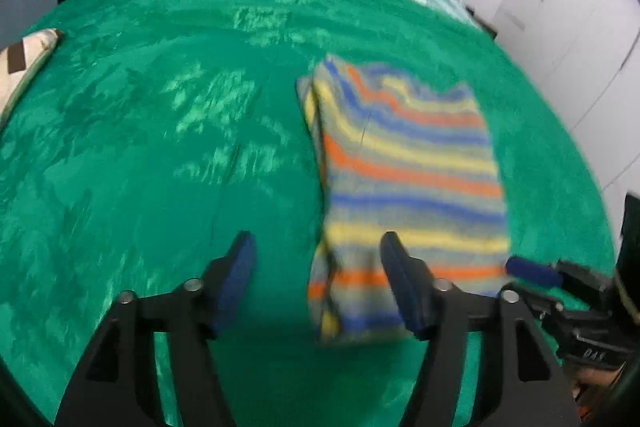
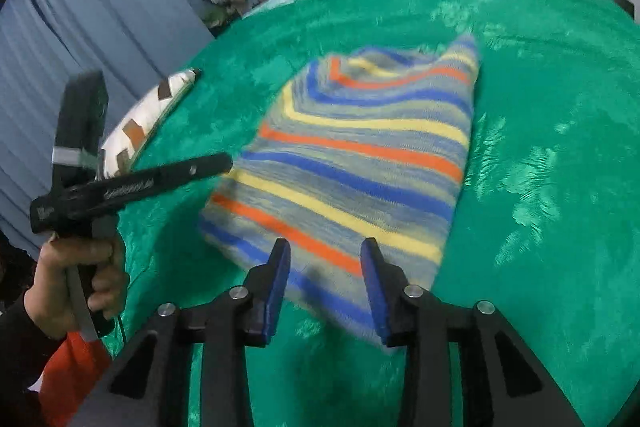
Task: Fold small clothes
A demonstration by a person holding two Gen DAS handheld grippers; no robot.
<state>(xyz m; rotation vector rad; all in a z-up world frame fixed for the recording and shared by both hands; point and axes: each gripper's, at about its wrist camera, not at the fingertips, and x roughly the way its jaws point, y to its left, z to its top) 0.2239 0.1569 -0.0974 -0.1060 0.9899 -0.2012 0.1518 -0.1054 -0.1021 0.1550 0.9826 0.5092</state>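
Garment: one striped knit (image 1: 408, 163), folded, centre-right of frame on green blanket (image 1: 160, 147); open blanket at frame left
Left gripper (image 1: 318, 281): jaws apart, empty
Right gripper (image 2: 325, 285): jaws apart above knit's near edge, gripping nothing
Pillows: one, patterned (image 1: 20, 67), left edge

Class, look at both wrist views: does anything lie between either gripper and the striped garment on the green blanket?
Nothing visible does. The striped garment lies flat on the green blanket, directly before the open right gripper and beside the open left gripper.
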